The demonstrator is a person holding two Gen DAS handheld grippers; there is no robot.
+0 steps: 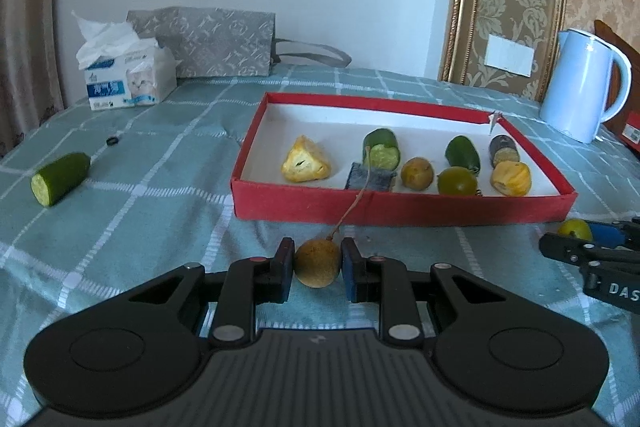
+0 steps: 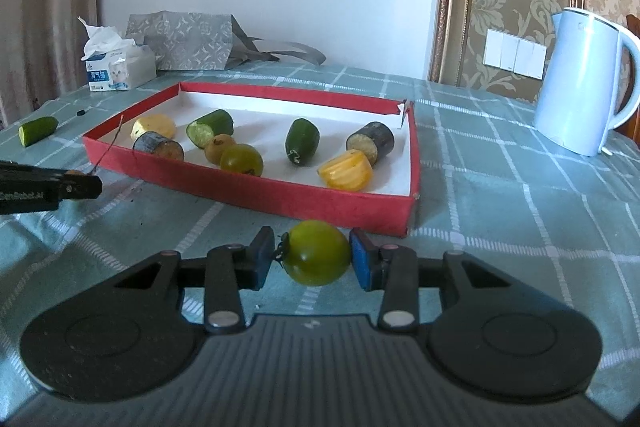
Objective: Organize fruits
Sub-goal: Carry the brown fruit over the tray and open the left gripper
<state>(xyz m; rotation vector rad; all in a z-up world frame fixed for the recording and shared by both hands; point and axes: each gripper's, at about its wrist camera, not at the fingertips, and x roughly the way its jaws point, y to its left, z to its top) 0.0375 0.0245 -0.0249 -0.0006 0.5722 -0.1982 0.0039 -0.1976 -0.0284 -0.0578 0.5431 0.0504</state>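
My left gripper (image 1: 318, 267) is shut on a brown longan (image 1: 318, 263) with a long stem, just in front of the red box (image 1: 400, 209). My right gripper (image 2: 312, 259) is shut on a green tomato (image 2: 317, 253) near the box's front right corner (image 2: 408, 211). In the box lie several pieces: cucumber chunks (image 1: 381, 148), eggplant pieces (image 2: 371, 141), yellow fruit pieces (image 2: 347, 170), a longan (image 1: 417, 173) and a green tomato (image 2: 241, 159). One cucumber chunk (image 1: 60, 178) lies loose on the cloth at far left.
A tissue box (image 1: 128, 79) and a grey bag (image 1: 212, 41) stand at the back left. A pale blue kettle (image 2: 584, 83) stands at the right. A small black object (image 1: 112, 141) lies on the green checked tablecloth (image 1: 160, 211).
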